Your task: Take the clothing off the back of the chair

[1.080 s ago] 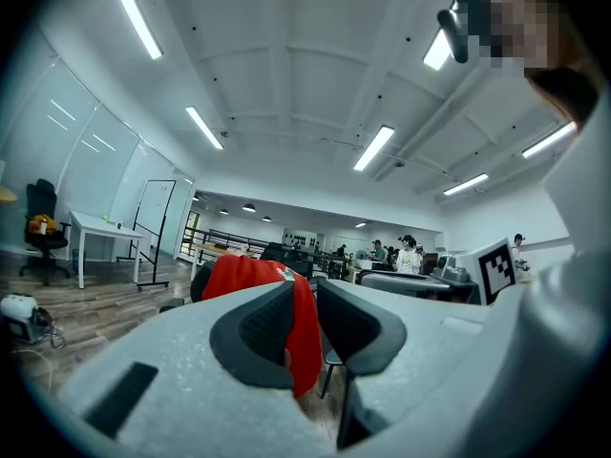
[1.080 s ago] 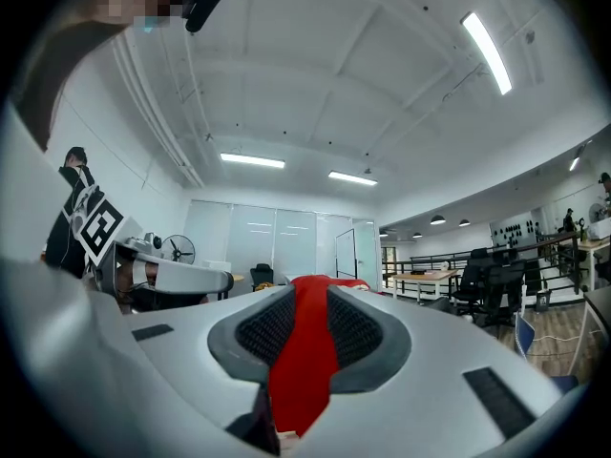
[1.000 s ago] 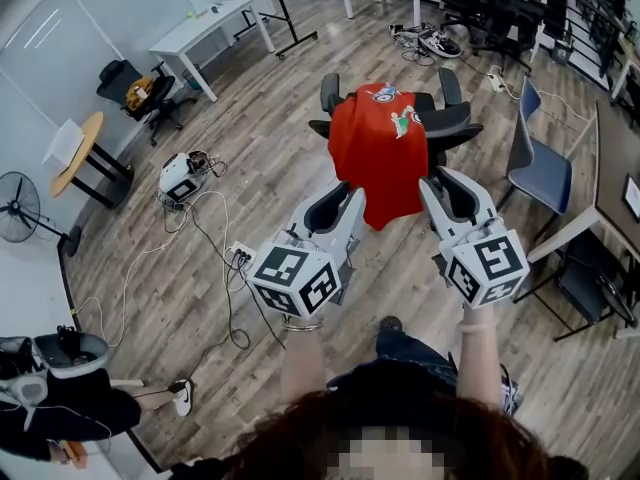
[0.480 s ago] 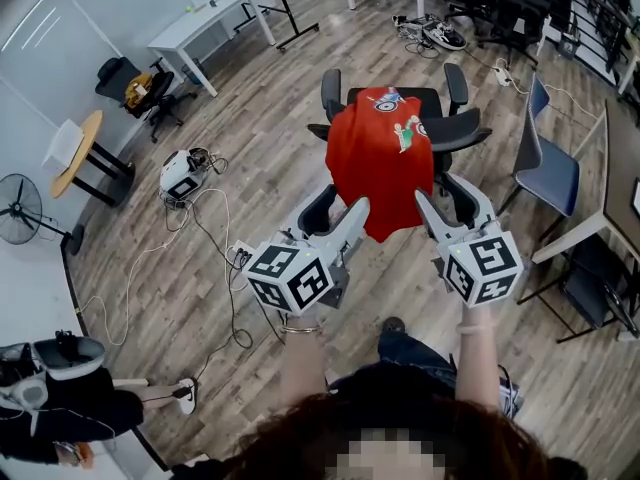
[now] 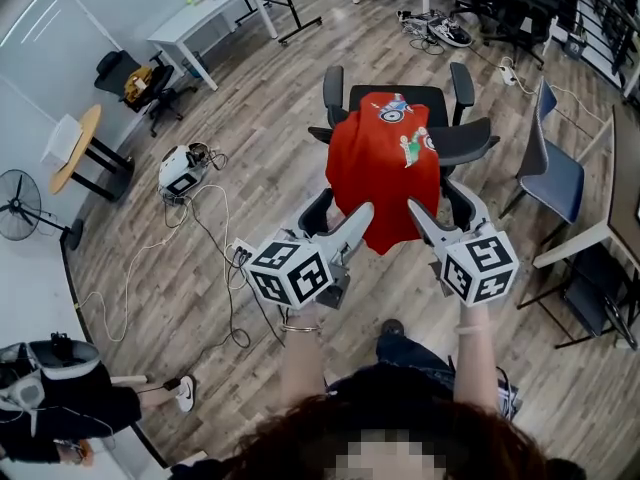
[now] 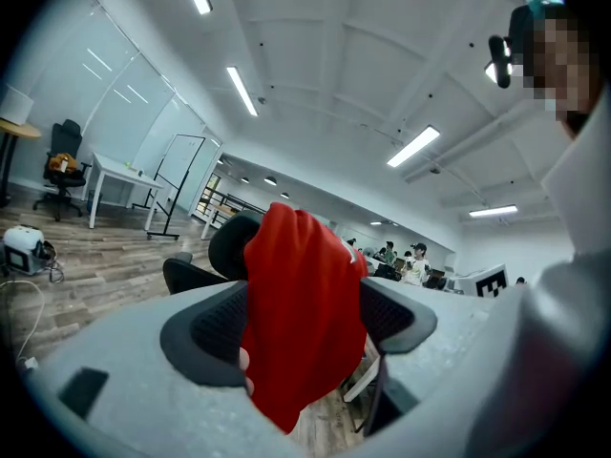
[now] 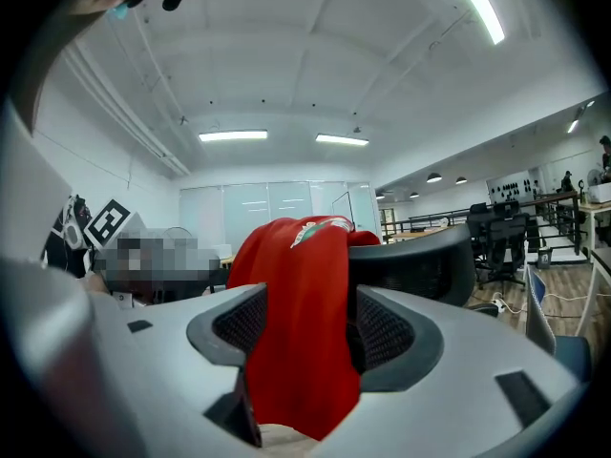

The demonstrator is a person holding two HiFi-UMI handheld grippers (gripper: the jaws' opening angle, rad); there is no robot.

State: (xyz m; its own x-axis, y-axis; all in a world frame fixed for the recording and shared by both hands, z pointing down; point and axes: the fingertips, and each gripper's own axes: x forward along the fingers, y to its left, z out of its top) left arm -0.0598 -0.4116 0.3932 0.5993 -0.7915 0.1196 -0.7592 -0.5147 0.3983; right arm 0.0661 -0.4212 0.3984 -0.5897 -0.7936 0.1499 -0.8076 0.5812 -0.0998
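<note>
Over the back of the black mesh office chair (image 5: 465,140) the red printed garment (image 5: 385,168) hangs draped and unlifted, so none of the task is done yet. My left claw (image 5: 345,218) and right claw (image 5: 440,210) have both just been opening and stand wide. Each looks at the red cloth between its jaws without pressing it. By my reckoning everything is left: close in, pinch the fabric and lift it clear of the chair.
</note>
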